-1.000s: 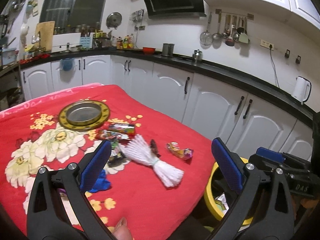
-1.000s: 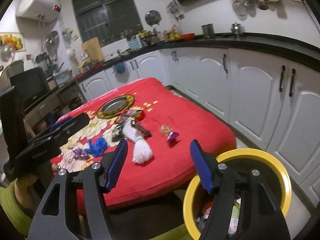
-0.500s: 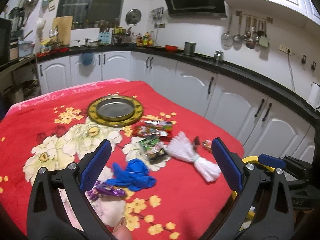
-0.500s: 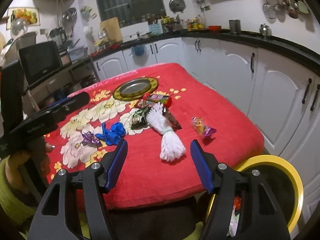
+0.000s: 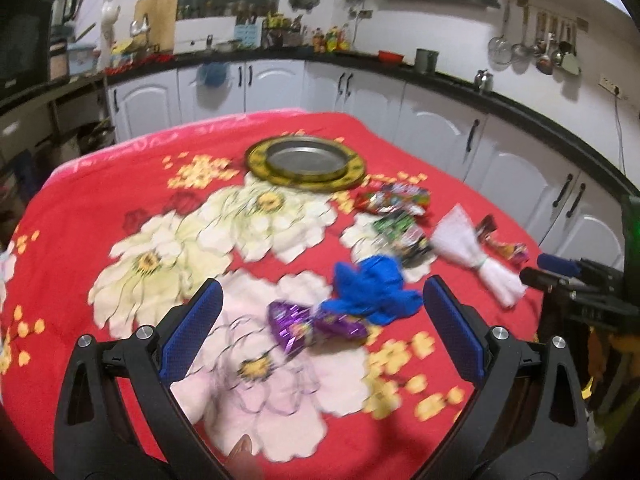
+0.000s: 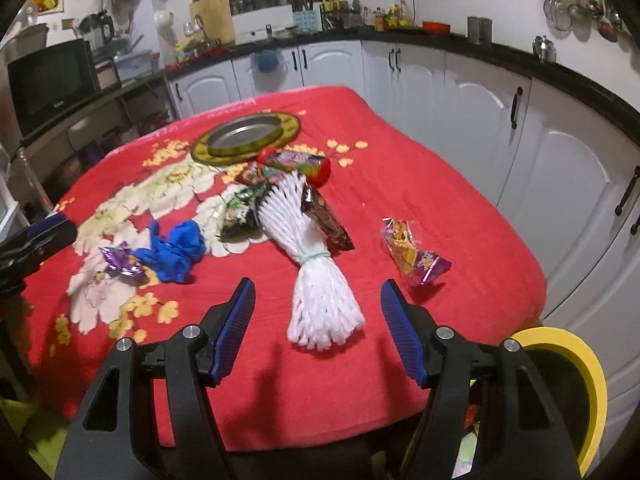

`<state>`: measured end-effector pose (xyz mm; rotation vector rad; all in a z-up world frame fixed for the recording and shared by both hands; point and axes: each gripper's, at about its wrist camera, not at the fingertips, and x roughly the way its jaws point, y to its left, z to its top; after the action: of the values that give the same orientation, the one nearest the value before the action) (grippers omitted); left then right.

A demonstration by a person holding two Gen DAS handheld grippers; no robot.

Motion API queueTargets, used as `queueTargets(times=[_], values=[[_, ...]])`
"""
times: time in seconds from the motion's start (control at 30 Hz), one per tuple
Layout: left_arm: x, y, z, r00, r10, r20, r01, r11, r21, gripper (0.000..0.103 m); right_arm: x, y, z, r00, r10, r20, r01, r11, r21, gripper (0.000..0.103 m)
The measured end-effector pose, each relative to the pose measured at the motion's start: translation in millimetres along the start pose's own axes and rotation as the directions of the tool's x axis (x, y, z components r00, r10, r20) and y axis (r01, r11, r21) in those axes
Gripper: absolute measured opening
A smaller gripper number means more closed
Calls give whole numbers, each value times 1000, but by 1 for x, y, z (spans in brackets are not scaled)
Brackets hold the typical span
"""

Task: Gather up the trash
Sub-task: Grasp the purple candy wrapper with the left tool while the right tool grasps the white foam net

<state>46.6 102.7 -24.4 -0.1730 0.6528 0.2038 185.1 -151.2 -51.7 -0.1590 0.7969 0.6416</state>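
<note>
Trash lies on a red flowered cloth (image 5: 100,200). My left gripper (image 5: 320,332) is open and empty, above a purple foil wrapper (image 5: 312,326) with a crumpled blue glove (image 5: 372,288) just beyond. My right gripper (image 6: 318,326) is open and empty, over the near end of a white foam net bundle (image 6: 316,280). A yellow-pink candy bag (image 6: 414,250) lies to its right. A dark brown wrapper (image 6: 326,216), a green-black wrapper (image 6: 240,210) and a red snack packet (image 6: 298,162) lie further back. The yellow-rimmed bin (image 6: 576,392) stands at the lower right.
A round metal plate with a gold rim (image 5: 306,160) sits at the far side of the cloth. White kitchen cabinets (image 6: 460,88) with a black counter run behind and to the right. The right gripper shows at the right edge of the left wrist view (image 5: 568,276).
Both grippers have swung left and in over the table. The left one went from the bin side to above the purple wrapper. The right one came closer to the white bundle.
</note>
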Motion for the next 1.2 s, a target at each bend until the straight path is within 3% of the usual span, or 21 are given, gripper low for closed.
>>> queueTargets(times=[0.3, 0.57, 0.73, 0.9, 1.0, 1.2], values=[[26, 25, -13, 996, -32, -81, 27, 998, -55, 90, 42, 1, 1, 998, -14, -67, 13, 1000, -8, 63], [32, 18, -16, 990, -94, -106, 86, 993, -76, 59, 61, 1, 0, 996, -3, -87, 4, 1000, 18, 61], [36, 11, -15, 985, -130, -117, 119, 989, -93, 39, 63, 3, -2, 997, -3, -82, 5, 1000, 17, 40], [42, 7, -16, 981, -130, -144, 117, 989, -93, 27, 60, 2, -4, 998, -8, -69, 9, 1000, 12, 25], [46, 6, -20, 974, -144, -176, 128, 987, -98, 16, 55, 1, -6, 998, 14, -64, -12, 999, 31, 23], [45, 6, -20, 970, -146, -193, 131, 988, -85, 12, 37, 10, -15, 996, 65, -57, -62, 997, 38, 23]])
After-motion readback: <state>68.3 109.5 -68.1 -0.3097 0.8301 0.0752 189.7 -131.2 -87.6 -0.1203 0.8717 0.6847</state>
